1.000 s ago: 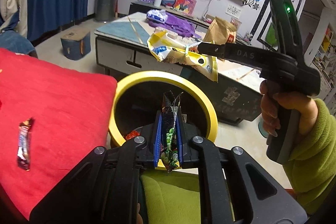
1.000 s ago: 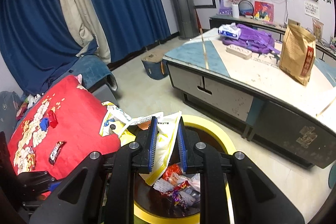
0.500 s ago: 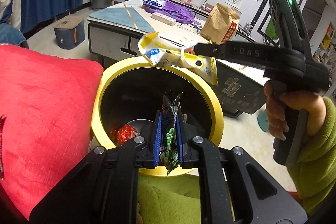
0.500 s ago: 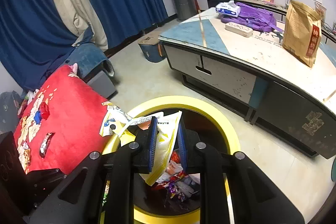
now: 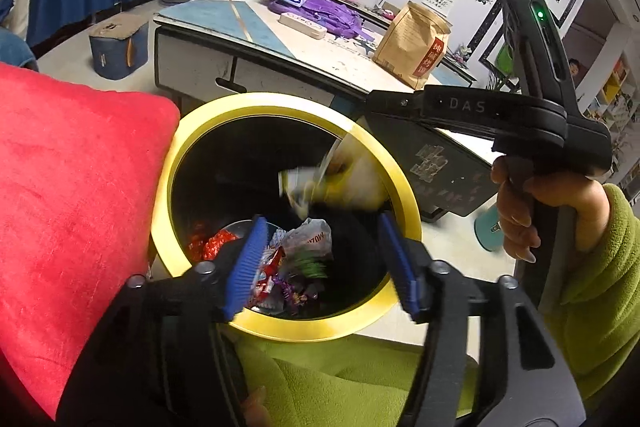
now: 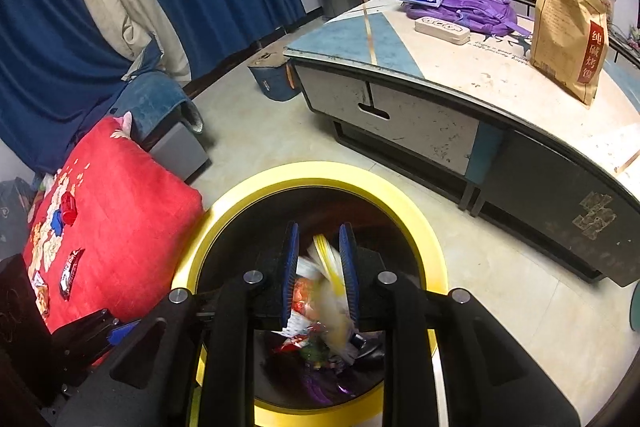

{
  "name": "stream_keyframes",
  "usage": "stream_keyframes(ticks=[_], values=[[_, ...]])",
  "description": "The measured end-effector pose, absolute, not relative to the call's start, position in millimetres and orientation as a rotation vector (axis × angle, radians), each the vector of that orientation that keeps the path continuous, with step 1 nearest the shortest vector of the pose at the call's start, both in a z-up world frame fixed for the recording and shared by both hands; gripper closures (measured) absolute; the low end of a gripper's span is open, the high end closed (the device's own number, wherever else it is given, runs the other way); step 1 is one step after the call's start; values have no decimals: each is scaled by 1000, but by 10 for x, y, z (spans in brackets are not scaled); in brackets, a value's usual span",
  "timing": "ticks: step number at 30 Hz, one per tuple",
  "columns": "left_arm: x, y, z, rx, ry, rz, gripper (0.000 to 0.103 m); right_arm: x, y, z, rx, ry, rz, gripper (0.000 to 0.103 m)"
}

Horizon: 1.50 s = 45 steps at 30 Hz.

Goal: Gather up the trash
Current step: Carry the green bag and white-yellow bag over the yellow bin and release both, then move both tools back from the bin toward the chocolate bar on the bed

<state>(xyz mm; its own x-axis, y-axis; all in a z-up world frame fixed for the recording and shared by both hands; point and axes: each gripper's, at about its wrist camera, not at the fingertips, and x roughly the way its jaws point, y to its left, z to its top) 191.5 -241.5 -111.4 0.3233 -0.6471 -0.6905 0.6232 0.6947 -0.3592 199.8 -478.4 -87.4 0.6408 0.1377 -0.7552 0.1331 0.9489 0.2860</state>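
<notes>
A yellow-rimmed black trash bin (image 5: 188,131) (image 6: 416,219) stands between the red cushion and the low table, with several wrappers at its bottom (image 5: 296,251). My left gripper (image 5: 320,259) is open and empty above the bin. My right gripper (image 6: 319,275) is open over the bin; the yellow snack bag (image 6: 332,291) is blurred and falling between its fingers. The same bag (image 5: 340,179) shows in the left wrist view dropping inside the bin below the right gripper's arm.
A red cushion (image 6: 116,195) lies left of the bin with a dark candy wrapper (image 6: 70,273) and a red cap (image 6: 68,205) on it. A low table (image 6: 440,83) behind the bin holds a brown paper bag (image 6: 568,35), purple backpack and tissues.
Both grippers opened over the bin. The green-and-black wrapper left my left gripper and the yellow bag left my right gripper, both dropping into the bin.
</notes>
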Motion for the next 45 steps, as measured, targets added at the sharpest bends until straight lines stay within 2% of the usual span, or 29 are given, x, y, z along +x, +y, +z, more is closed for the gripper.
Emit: stream_keyframes(ticks=[2, 4, 7, 9, 12, 14, 20, 28, 35, 45], values=[[1938, -2397, -1115, -46, 923, -827, 42, 1982, -4788, -873, 329, 880, 5, 79], [1951, -2393, -1108, -62, 932, -824, 39, 1969, -4794, -868, 331, 878, 7, 78], [1937, -2403, -1075, -61, 924, -824, 27, 1954, -4841, -839, 345, 869, -3, 76], [1916, -2406, -1049, -63, 917, -829, 25, 1937, -4876, -803, 351, 856, -10, 74], [1902, -2412, -1010, -61, 910, -824, 16, 1904, -4905, -751, 357, 837, -20, 71], [1886, -2407, -979, -58, 902, -818, 12, 1879, -4914, -708, 355, 823, -25, 66], [1830, -2319, -846, -42, 864, -772, 11, 1807, -4936, -563, 354, 777, -49, 52], [1801, -2145, -634, -59, 819, -694, 11, 1718, -4852, -365, 326, 725, -60, 42], [1738, -1929, -404, -54, 757, -631, 11, 1609, -4722, -184, 297, 680, -46, 36], [1644, -1692, -153, -48, 686, -557, 11, 1491, -4444, 53, 265, 633, -5, 33]])
